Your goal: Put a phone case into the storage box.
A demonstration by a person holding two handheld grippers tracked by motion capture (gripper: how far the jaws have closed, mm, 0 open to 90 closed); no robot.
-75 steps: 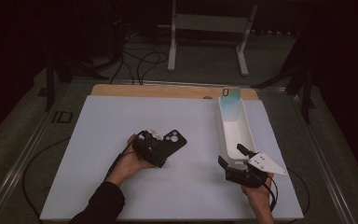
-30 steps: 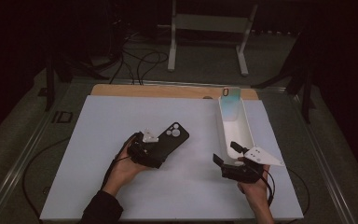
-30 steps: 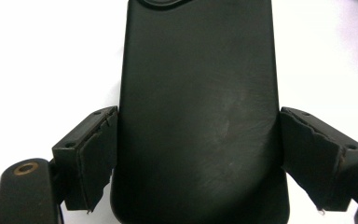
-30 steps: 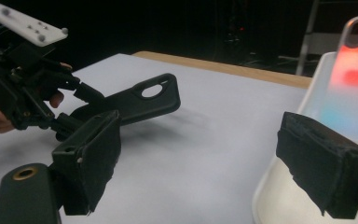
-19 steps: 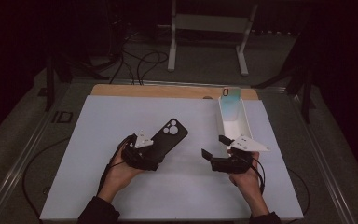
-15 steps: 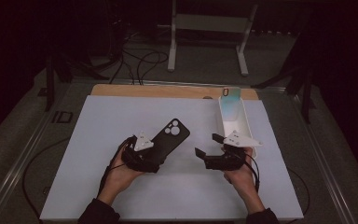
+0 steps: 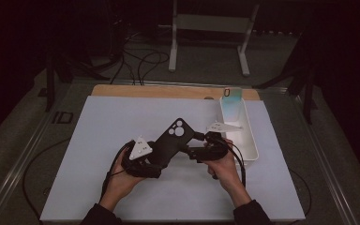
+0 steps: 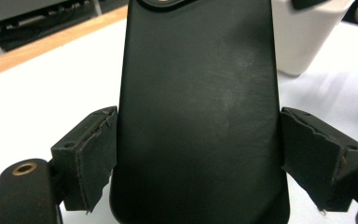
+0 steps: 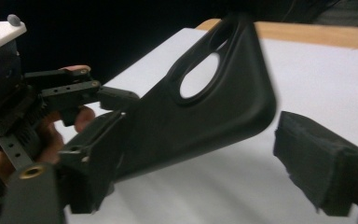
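Note:
A black phone case, with its round camera cutout at the far end, is held above the white mat. My left gripper is shut on its near end. In the left gripper view both pads press the long sides of the case. My right gripper has come in from the right, and its jaws have just been closing. In the right gripper view the case's camera-end corner lies between the jaws of the right gripper. The right pad stands clear of it, so this gripper is open.
A long white bin stands on the mat just right of the right hand. A small pale card leans at its far end. A wooden strip runs along the table's back edge. The white mat spreads out to the left and front.
The right gripper has moved left from beside the bin to the case. The left hand has brought the case up and right. The case's corner now sits between the right jaws.

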